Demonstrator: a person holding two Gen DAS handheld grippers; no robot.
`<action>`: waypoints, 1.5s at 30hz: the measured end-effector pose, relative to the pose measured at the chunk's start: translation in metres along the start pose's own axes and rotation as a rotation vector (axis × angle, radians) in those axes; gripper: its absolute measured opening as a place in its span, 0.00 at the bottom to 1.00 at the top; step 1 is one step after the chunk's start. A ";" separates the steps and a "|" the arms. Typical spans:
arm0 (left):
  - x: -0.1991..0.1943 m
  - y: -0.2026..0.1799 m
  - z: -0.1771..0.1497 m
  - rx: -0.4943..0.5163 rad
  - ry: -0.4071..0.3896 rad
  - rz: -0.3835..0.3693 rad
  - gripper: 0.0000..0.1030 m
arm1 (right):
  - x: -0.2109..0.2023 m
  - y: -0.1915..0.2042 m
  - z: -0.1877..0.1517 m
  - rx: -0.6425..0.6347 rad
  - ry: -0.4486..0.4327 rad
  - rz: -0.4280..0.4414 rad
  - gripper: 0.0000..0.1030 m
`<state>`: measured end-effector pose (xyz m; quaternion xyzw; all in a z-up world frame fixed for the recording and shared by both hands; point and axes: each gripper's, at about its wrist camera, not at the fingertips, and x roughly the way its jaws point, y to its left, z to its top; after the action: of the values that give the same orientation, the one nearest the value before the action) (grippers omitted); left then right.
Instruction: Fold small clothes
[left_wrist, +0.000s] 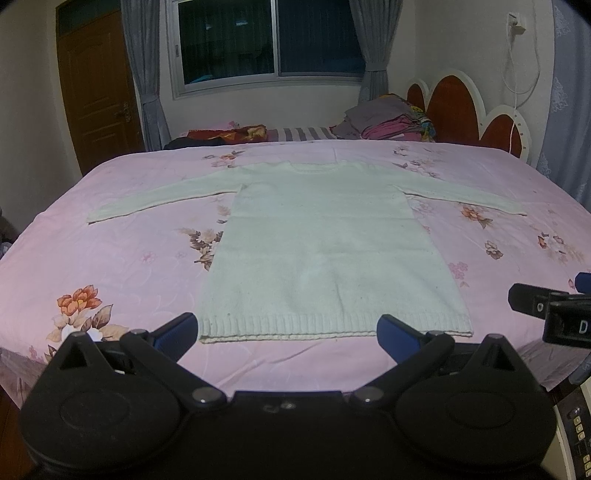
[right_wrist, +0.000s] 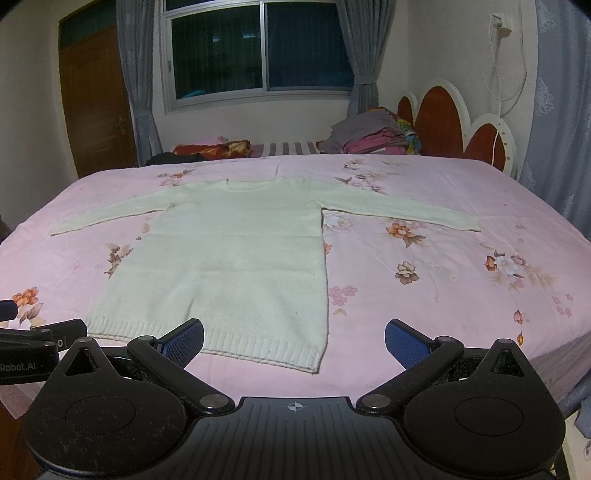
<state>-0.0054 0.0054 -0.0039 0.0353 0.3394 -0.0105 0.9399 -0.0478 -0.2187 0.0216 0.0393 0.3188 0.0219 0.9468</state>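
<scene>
A pale white knitted sweater (left_wrist: 325, 243) lies flat on the pink floral bedspread (left_wrist: 129, 258), both sleeves spread out sideways, ribbed hem toward me. My left gripper (left_wrist: 286, 332) hovers open just before the hem's middle, nothing between its blue pads. In the right wrist view the same sweater (right_wrist: 229, 258) sits left of centre, and my right gripper (right_wrist: 293, 341) is open in front of the hem's right corner, holding nothing. The right gripper's body (left_wrist: 554, 310) shows at the right edge of the left wrist view.
A stack of folded clothes (left_wrist: 388, 118) and a red patterned bundle (left_wrist: 225, 134) lie at the far end of the bed, by the red headboard (left_wrist: 465, 110). A window (left_wrist: 266, 40) and a wooden door (left_wrist: 96, 88) are behind. The bed's near edge (right_wrist: 295, 384) is just under the grippers.
</scene>
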 end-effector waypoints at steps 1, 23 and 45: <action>0.000 0.000 0.000 -0.001 0.001 0.001 1.00 | 0.000 0.000 -0.001 0.000 0.000 0.001 1.00; 0.004 0.001 -0.001 -0.010 0.014 -0.004 1.00 | 0.001 -0.003 0.000 -0.006 0.012 -0.007 1.00; 0.066 0.032 0.048 0.005 0.010 -0.047 1.00 | 0.058 0.002 0.041 0.047 0.006 -0.073 1.00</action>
<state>0.0774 0.0339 -0.0076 0.0294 0.3450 -0.0333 0.9375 0.0232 -0.2151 0.0196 0.0496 0.3231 -0.0198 0.9449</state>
